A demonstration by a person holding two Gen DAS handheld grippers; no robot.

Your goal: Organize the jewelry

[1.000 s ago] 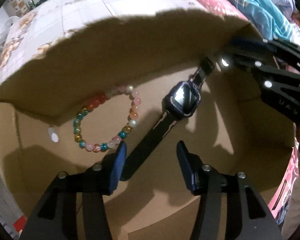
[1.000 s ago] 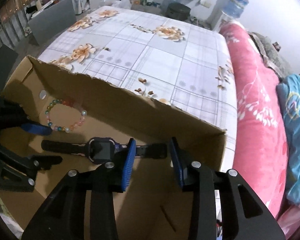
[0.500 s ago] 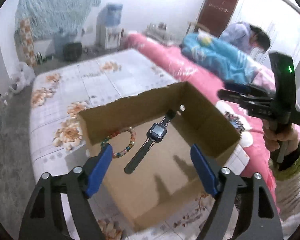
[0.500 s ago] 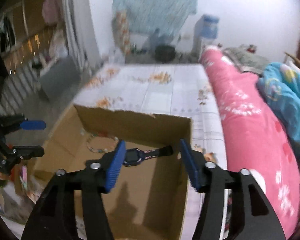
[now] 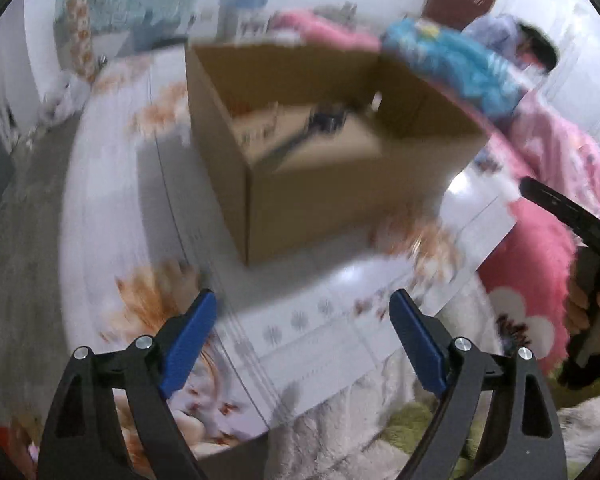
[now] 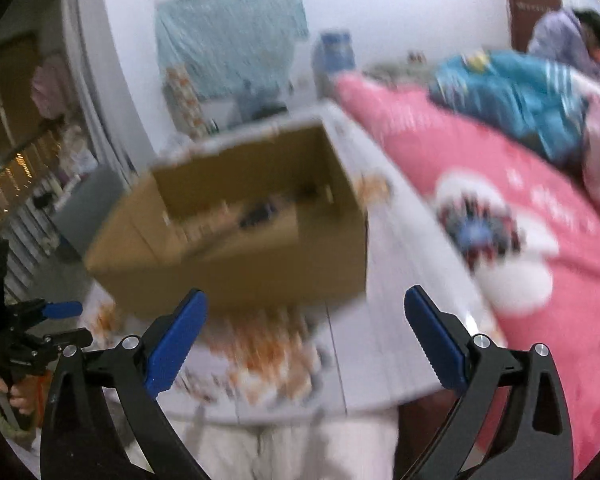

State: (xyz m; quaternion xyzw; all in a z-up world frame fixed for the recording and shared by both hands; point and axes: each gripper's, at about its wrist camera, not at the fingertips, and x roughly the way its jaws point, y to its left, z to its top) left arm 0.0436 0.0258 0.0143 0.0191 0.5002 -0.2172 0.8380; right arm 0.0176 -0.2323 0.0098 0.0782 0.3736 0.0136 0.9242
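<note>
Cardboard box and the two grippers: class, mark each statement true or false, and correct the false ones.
1. The box stands on a floral tablecloth. True.
2. The left gripper grips a bracelet. False: nothing is between its opening jaws.
3. A dark watch lies inside the box. True, though blurred.
4. The right gripper reaches into the box. False: it is outside, with the box beyond its empty, opening jaws.
5. The box has a closed lid. False: its top is open.

A pink blanket lies beside the flowered tablecloth. A blue garment rests on it. A water dispenser stands behind.
</note>
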